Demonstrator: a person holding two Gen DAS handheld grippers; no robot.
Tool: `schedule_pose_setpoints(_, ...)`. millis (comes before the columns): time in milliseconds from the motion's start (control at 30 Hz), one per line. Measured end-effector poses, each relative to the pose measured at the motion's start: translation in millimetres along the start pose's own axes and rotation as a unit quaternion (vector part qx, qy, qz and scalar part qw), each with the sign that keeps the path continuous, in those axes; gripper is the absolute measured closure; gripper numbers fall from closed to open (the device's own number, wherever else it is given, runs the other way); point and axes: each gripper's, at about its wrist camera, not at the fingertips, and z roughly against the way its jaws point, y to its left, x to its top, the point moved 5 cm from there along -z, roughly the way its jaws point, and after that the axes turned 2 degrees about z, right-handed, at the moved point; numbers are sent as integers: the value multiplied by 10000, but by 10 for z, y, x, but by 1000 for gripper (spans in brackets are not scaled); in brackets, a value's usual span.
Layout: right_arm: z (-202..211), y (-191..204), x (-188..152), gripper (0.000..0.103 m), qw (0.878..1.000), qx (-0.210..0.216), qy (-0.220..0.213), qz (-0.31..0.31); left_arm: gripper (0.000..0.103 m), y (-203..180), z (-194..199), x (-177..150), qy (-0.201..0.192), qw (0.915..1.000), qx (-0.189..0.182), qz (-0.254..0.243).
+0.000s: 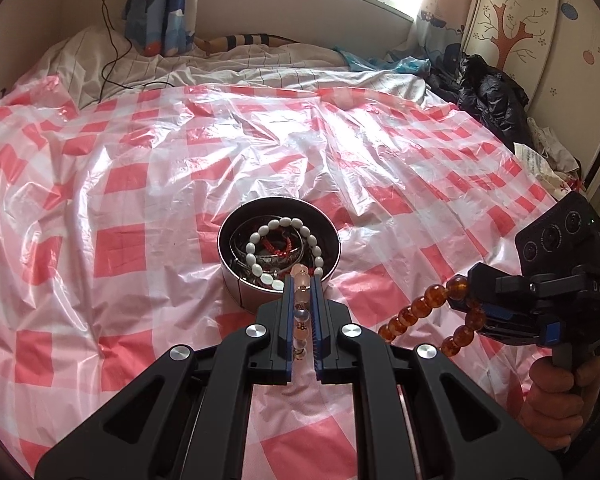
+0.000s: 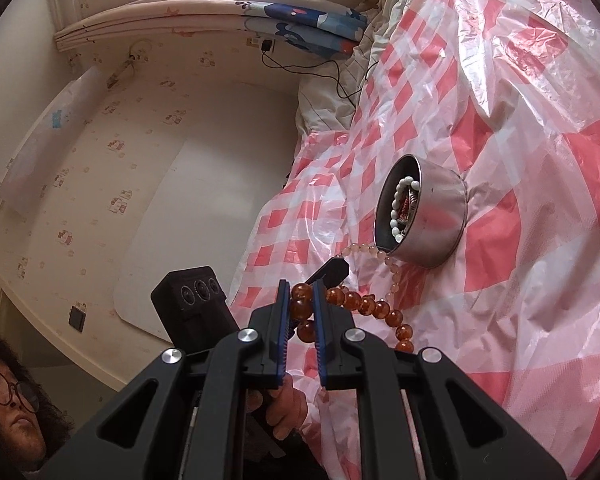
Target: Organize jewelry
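A round metal tin (image 1: 236, 286) sits on the bed and holds a white bead bracelet (image 1: 260, 270), red beads and metal bangles. It also shows in the right wrist view (image 2: 436, 220). My left gripper (image 1: 303, 280) is shut on a pale pink bead bracelet (image 1: 302, 284) at the tin's near rim. The pink bracelet also shows in the right wrist view (image 2: 392, 268), hanging by the tin. My right gripper (image 2: 302, 286) is shut on an amber bead bracelet (image 2: 304, 308), held to the right of the tin. The amber bracelet also shows in the left wrist view (image 1: 424, 308).
The bed is covered by a crinkled red-and-white checked plastic sheet (image 1: 140, 184). A black jacket (image 1: 488, 96) and papers lie at the right edge by the wardrobe. A black cable (image 1: 112, 52) trails onto the pillow end. A person's face (image 2: 8, 404) is low left.
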Motion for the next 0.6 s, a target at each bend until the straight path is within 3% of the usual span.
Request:
schedule_pose_setpoints(233,-12,42,84,91,10000,66,-63,19,96,-37,-19,110,-212,9997,113,-14)
schedule_pose_setpoints(433,-62,92,268,91,9997,149,-194,26,96,15,-112,248,-279,9991,-131,302)
schedule_pose_setpoints(600,-119,109,418,91,9997,66,-196,93,96,96,-432,301,-2,9987,-39,510)
